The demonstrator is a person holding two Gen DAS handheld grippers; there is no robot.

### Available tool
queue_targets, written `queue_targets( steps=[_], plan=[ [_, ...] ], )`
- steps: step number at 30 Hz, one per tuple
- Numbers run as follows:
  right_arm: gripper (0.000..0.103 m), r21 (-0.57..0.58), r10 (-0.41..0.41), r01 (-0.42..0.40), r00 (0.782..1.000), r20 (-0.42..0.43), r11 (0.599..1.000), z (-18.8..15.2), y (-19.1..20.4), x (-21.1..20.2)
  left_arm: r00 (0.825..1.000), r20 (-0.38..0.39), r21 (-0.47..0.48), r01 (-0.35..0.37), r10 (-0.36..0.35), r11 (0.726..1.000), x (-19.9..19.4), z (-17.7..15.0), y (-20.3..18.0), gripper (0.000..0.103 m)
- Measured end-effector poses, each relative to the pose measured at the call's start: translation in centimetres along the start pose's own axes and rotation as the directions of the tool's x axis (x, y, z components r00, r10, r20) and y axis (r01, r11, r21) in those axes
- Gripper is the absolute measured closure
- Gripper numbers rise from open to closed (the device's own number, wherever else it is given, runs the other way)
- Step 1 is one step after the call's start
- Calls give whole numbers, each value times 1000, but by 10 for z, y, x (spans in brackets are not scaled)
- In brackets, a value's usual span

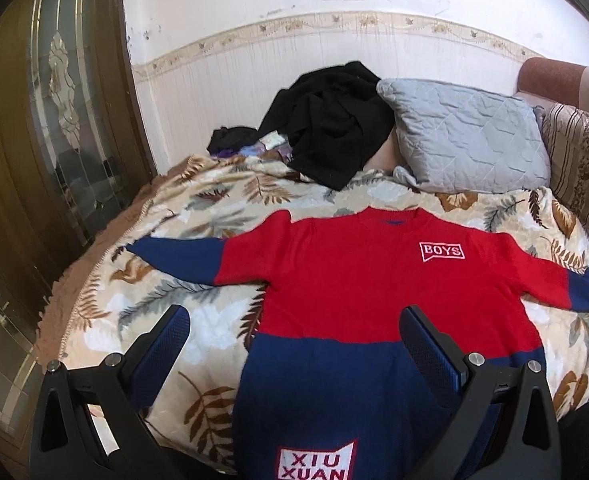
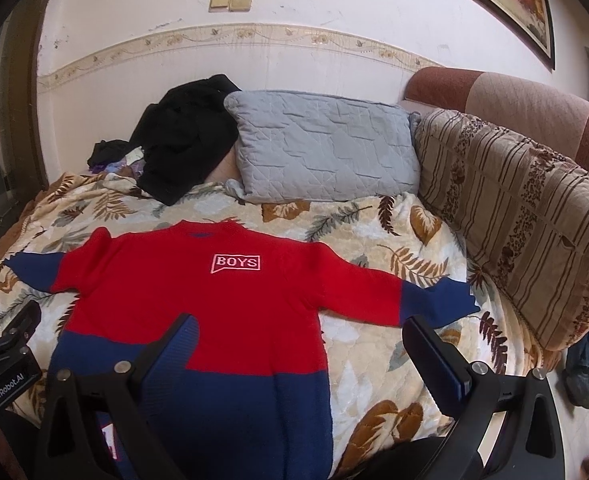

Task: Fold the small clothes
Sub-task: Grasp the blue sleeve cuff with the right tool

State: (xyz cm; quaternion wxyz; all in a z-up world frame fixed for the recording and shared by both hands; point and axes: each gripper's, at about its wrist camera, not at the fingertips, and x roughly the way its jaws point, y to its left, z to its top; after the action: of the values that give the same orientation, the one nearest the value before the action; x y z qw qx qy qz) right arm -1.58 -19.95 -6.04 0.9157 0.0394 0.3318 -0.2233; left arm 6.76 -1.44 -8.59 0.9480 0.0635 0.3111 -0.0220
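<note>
A small red and navy sweater [image 1: 358, 276] [image 2: 198, 288] lies flat, front up, on the leaf-print blanket, both sleeves spread out sideways. It bears a "BOYS" patch on the chest and an "XIU XUAN" patch near the hem. My left gripper [image 1: 294, 344] hovers open above the sweater's lower left part, nothing between its fingers. My right gripper [image 2: 298, 354] hovers open above the lower right part, its right finger over bare blanket below the right sleeve. The left gripper's body [image 2: 6, 368] shows at the left edge of the right wrist view.
A grey quilted pillow [image 1: 466, 140] [image 2: 326, 144] and a heap of black clothes [image 1: 330, 124] [image 2: 186, 136] lie at the far side against the wall. A striped bolster [image 2: 522, 216] runs along the right. A glazed wooden door [image 1: 42, 140] stands left of the bed.
</note>
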Motion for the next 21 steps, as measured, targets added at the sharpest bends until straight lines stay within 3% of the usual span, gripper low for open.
queue_targets(
  steps=[6, 11, 14, 21],
  plan=[
    [0, 74, 29, -24, 997, -65, 997, -4, -35, 52, 997, -73, 4, -30, 30, 1000, 60, -15, 3, 0],
    [0, 157, -59, 81, 989, -139, 984, -9, -81, 98, 981, -190, -41, -49, 40, 998, 104, -34, 14, 0],
    [0, 156, -122, 146, 981, -153, 977, -7, -94, 109, 987, -155, -42, -49, 42, 998, 103, -32, 12, 0],
    [0, 42, -183, 185, 981, -60, 982, 10, -68, 90, 998, -48, 1, -33, 33, 999, 87, -23, -2, 0]
  ],
)
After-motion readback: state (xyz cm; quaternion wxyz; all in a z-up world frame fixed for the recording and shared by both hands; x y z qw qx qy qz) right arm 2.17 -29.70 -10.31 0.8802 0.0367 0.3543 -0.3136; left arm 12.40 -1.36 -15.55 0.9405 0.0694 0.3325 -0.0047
